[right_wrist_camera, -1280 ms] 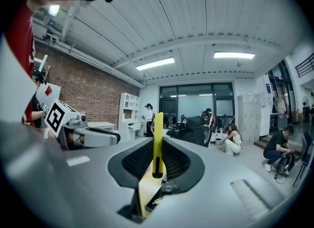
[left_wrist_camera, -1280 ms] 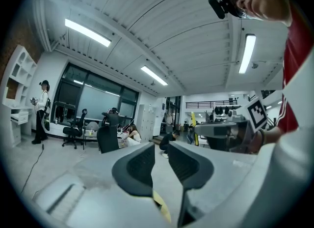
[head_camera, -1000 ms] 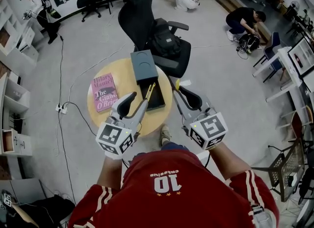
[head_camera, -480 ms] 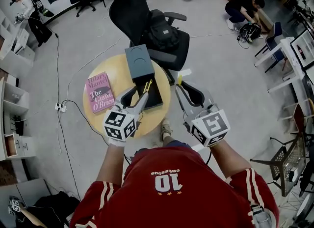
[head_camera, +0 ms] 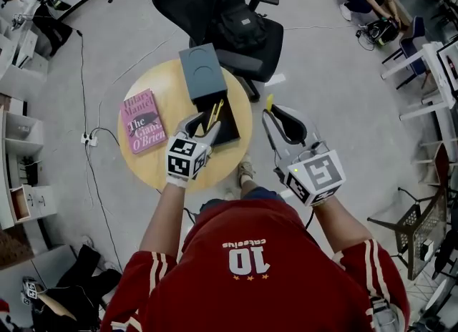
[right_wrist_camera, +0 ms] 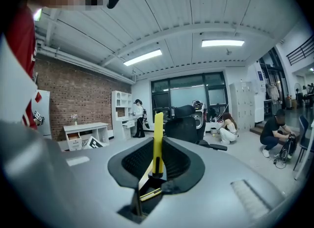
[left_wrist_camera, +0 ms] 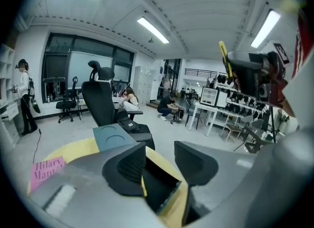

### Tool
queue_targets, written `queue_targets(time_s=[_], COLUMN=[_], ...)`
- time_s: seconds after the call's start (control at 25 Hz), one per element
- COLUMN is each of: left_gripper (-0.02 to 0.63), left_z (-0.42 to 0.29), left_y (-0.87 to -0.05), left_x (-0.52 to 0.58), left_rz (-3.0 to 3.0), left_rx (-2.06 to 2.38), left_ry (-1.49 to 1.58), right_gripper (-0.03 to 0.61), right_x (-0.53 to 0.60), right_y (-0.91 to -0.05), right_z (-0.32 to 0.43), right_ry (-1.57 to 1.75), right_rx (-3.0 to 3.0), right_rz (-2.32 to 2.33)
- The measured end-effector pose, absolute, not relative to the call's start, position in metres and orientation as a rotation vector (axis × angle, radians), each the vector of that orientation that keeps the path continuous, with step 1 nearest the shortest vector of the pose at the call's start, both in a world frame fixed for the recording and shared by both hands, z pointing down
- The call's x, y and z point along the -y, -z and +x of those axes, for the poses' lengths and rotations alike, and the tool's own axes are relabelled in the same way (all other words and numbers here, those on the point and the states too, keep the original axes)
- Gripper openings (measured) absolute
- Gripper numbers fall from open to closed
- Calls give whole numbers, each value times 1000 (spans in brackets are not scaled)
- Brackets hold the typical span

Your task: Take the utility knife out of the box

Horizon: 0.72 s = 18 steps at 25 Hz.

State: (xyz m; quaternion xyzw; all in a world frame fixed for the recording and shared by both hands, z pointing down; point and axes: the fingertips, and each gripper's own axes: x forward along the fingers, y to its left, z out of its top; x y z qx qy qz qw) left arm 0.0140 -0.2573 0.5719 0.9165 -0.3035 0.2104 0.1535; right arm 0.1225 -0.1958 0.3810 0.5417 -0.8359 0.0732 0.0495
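Observation:
A black open box (head_camera: 223, 124) lies on the round yellow table (head_camera: 164, 91), its grey lid (head_camera: 200, 71) at the far end. A yellow utility knife (head_camera: 215, 114) lies inside the box. My left gripper (head_camera: 204, 124) hangs low over the box's near end, pointing down into it; its jaws have just been opening and stand open with nothing between them. In the left gripper view (left_wrist_camera: 161, 160) the box (left_wrist_camera: 159, 183) shows between the jaws. My right gripper (head_camera: 275, 112) is off the table's right edge, shut on a second yellow utility knife (right_wrist_camera: 158, 138), held upright.
A pink book (head_camera: 143, 121) lies on the table's left half. A black office chair (head_camera: 215, 1) with a backpack (head_camera: 240, 26) stands just beyond the table. White shelves line the left wall, cables cross the floor, and people crouch far off.
My left gripper has dropped and moved forward, from before the table down to the box's near end, its jaws wider. My right gripper has drifted a little to the right with its knife.

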Motion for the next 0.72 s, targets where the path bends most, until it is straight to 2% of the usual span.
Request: queue_targets(time_s=[0.72], left_gripper=[179], left_z=[29], left_y=[-707], left_x=[312], left_rz=[2400], left_rx=[845], left_ry=[-920], right_gripper=[51], right_x=[253], right_y=[-415], right_z=[149], right_ry=[-338], right_rx=[2531], right_rz=[1589])
